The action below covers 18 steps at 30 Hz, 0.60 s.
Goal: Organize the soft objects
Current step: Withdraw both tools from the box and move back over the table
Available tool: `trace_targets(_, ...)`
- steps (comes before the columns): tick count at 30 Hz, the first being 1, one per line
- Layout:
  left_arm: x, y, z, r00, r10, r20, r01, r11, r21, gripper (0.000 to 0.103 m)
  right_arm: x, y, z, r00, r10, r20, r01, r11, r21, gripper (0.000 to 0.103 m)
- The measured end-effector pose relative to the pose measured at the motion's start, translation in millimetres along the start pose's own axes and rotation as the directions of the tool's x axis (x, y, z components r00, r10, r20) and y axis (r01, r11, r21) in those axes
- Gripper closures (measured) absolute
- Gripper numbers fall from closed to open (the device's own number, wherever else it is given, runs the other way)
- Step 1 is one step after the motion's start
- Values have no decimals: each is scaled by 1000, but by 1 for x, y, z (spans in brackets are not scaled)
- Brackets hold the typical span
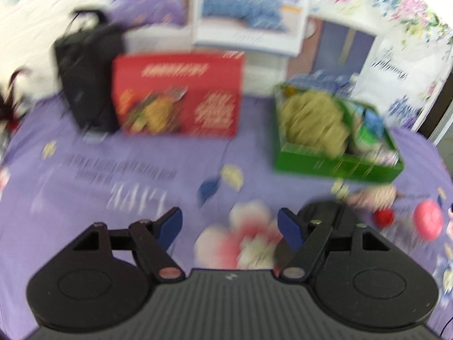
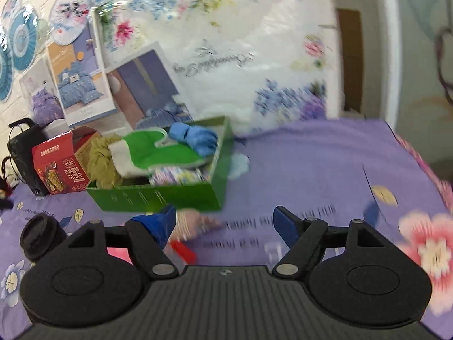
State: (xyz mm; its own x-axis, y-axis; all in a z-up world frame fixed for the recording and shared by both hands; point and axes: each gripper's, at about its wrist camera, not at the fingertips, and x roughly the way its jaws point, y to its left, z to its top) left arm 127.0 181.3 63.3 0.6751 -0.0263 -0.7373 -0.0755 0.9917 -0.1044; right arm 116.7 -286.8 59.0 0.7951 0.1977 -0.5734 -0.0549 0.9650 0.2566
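Note:
A green box [image 1: 337, 165] sits on the purple bedsheet, right of centre in the left wrist view. It holds an olive knitted piece [image 1: 311, 121], a green mitt [image 2: 158, 150], a blue cloth [image 2: 195, 137] and a patterned cloth [image 2: 178, 175]. The box also shows in the right wrist view [image 2: 158, 197]. A pink striped soft item [image 2: 192, 221] lies on the sheet in front of the box, with a pink round item [image 1: 427, 222] and a red one [image 1: 383, 218] beside it. My left gripper [image 1: 229, 225] is open and empty. My right gripper [image 2: 225, 222] is open and empty, just right of the striped item.
A red printed carton [image 1: 177, 93] and a black bag [image 1: 87, 70] stand at the back left. Bedding packages [image 1: 249, 8] lean against the wall behind. The other gripper's black body [image 2: 39, 235] shows at the left of the right wrist view.

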Motion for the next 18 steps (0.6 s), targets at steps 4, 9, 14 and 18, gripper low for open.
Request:
trace_targets(4, -1, 34, -49, 997, 56, -45, -58, 998, -39, 28, -9, -14, -42, 999, -10, -44, 15, 995, 99, 41)
trace_targets(9, 13, 63, -88, 989, 100, -105, -108, 991, -73, 28, -2, -15, -75, 991, -1, -131, 20, 989, 143, 41)
trace_targets(14, 29, 77, -97, 988, 109, -111, -121, 986, -112, 28, 8, -12, -80, 981, -35, -193, 59, 992, 115, 41)
trace_targets(18, 37, 78, -92, 990, 117, -80, -126, 986, -112, 28, 11, -14, -60, 979, -74, -192, 92, 992, 90, 41)
